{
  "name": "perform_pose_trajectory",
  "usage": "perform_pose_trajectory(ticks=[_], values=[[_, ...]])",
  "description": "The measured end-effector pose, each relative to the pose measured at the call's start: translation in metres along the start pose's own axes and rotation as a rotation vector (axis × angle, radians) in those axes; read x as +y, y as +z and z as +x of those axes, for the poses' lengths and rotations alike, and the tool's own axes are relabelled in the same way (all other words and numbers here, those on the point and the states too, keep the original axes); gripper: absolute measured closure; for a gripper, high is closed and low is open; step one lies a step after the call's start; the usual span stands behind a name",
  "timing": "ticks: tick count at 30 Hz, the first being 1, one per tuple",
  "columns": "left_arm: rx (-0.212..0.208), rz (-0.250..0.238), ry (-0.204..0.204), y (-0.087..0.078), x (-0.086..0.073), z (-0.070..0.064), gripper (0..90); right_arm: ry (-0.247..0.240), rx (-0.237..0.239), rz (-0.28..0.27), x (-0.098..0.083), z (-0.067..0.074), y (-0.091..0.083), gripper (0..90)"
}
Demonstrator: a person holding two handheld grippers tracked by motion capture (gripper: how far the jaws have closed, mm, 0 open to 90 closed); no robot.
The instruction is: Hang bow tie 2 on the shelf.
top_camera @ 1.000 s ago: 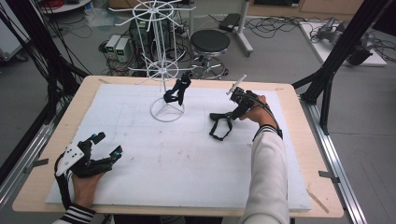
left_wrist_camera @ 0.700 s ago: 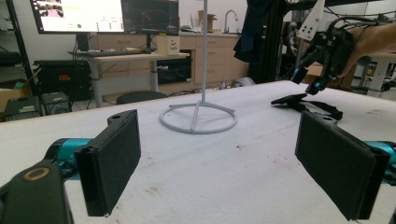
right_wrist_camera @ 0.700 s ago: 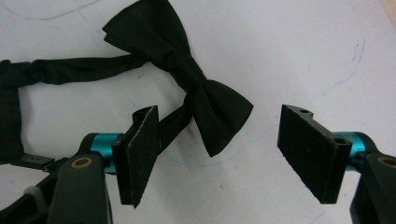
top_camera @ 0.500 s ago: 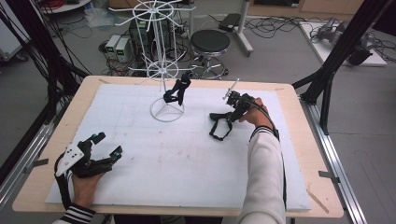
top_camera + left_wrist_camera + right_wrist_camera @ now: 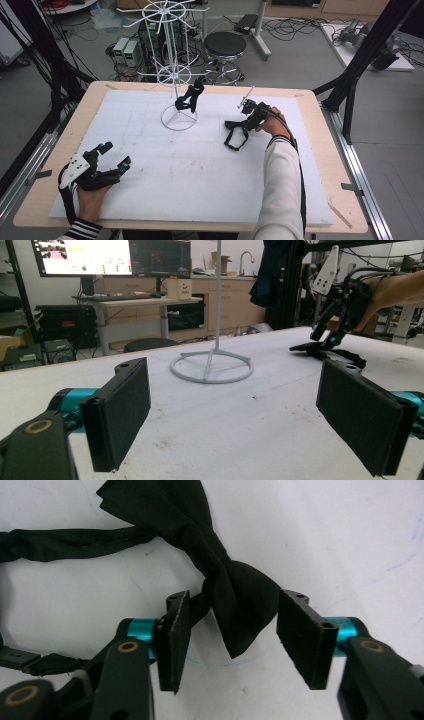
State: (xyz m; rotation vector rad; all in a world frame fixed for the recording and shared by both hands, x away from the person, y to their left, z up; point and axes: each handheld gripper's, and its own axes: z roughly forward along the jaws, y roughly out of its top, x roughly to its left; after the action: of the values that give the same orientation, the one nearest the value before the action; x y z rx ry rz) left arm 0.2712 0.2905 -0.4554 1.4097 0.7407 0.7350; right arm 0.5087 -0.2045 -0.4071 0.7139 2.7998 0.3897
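Black bow tie, white board, white wire stand.

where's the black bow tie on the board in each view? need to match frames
High view: the bow tie lies right of centre on the white board, at the right gripper.
Left gripper view: upper right, under that gripper.
Right gripper view: centre, one wing between the fingers.
Shared landmark: the white wire stand.

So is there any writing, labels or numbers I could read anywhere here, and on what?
None can be read.
Monitors: text on the screens, too blurred to read.
Box on the desk: a small dark mark, too small to read.
Bow tie and grippers: no lettering seen.
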Motion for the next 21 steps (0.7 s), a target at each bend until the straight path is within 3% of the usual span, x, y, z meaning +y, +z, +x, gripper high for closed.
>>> perform_pose_trajectory(ticks=[5,13,15,21], values=[[0.000,0.001,0.001,0.0000,0.0000,0.0001,14.5,0.011,0.023,0.007,-0.0006,-0.0011,0.0042,55.7],[0.001,0.001,0.001,-0.0001,0.0000,-0.0001,14.5,0.073,0.048,0.000,-0.0039,-0.0044,0.0035,77.9],[0.001,0.001,0.002,-0.0001,0.0000,0.0000,14.5,0.073,0.034,0.005,-0.0034,-0.0046,0.0035,83.7],[0.001,-0.002,-0.003,0.0000,0.0000,0.0000,14.5,0.071,0.018,0.020,-0.0012,-0.0029,0.0033,86.0]])
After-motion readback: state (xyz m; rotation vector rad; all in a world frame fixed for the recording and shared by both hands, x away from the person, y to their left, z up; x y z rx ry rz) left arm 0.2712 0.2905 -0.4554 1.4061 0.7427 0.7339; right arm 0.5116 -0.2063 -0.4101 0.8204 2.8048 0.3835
